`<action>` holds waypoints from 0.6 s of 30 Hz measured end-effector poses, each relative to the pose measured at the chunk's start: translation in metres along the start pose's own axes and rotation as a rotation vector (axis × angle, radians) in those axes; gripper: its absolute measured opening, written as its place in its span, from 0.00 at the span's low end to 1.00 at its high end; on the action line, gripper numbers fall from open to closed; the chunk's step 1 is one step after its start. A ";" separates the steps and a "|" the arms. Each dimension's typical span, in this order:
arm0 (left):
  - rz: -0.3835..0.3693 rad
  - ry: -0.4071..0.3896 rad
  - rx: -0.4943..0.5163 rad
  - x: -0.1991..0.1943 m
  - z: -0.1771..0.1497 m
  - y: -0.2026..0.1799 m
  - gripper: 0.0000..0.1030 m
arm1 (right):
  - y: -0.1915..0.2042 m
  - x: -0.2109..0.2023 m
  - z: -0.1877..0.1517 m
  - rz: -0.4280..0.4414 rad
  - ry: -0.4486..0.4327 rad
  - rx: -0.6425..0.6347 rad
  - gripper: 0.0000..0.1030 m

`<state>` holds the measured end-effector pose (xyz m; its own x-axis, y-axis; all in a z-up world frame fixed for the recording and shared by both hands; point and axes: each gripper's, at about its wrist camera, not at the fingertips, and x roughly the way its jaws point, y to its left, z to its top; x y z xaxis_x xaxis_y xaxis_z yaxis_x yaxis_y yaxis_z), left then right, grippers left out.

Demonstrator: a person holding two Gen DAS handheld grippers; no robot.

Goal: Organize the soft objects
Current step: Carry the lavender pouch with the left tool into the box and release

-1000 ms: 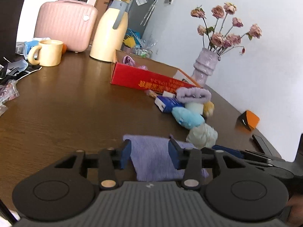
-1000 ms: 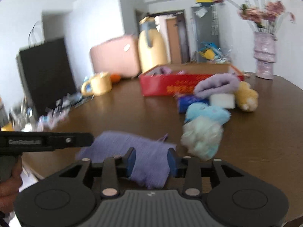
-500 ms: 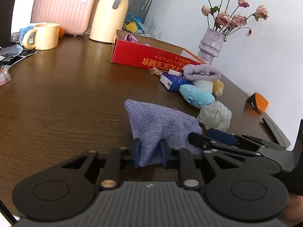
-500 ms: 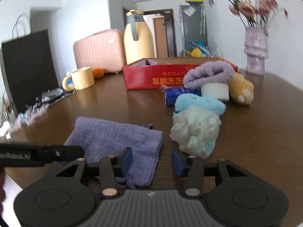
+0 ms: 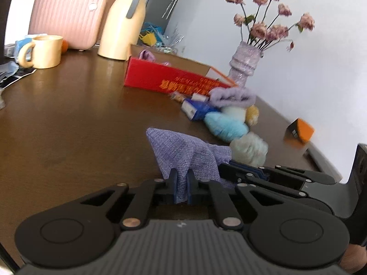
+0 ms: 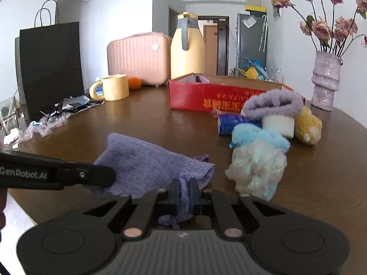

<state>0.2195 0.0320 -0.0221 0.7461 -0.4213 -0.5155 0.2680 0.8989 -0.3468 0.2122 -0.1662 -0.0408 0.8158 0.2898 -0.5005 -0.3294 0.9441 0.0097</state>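
Note:
A purple knitted cloth (image 5: 183, 153) lies on the brown table (image 5: 68, 123), its near edge lifted. My left gripper (image 5: 182, 189) is shut on its near left edge. My right gripper (image 6: 183, 194) is shut on its near right corner; the cloth (image 6: 146, 160) spreads out ahead of it. The left gripper also shows from the side in the right wrist view (image 6: 68, 176), and the right one in the left wrist view (image 5: 263, 174). A pile of soft things sits beyond: a pale mesh puff (image 6: 257, 167), a blue plush (image 6: 259, 135), a purple fuzzy band (image 6: 273, 102), a yellow plush (image 6: 307, 126).
An open red box (image 6: 213, 96) stands behind the pile. A blue packet (image 6: 231, 123) and white roll (image 6: 277, 125) lie in the pile. Yellow mug (image 6: 113, 87), yellow jug (image 6: 187, 45), pink case (image 6: 137, 59), flower vase (image 6: 325, 82), black bag (image 6: 50, 66), orange box (image 5: 300, 133).
Both grippers have closed on the near edge of the purple cloth, which was flat on the table a second ago. Its near edge is now lifted and bunched.

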 end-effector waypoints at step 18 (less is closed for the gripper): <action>0.166 0.046 0.086 0.212 0.219 0.033 0.08 | -0.095 0.225 0.242 0.025 0.176 -0.085 0.08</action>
<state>0.5198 -0.0008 0.0284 0.7562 -0.2694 -0.5963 0.1960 0.9627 -0.1864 0.5425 -0.1525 0.0552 0.7135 0.2735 -0.6451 -0.3931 0.9184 -0.0454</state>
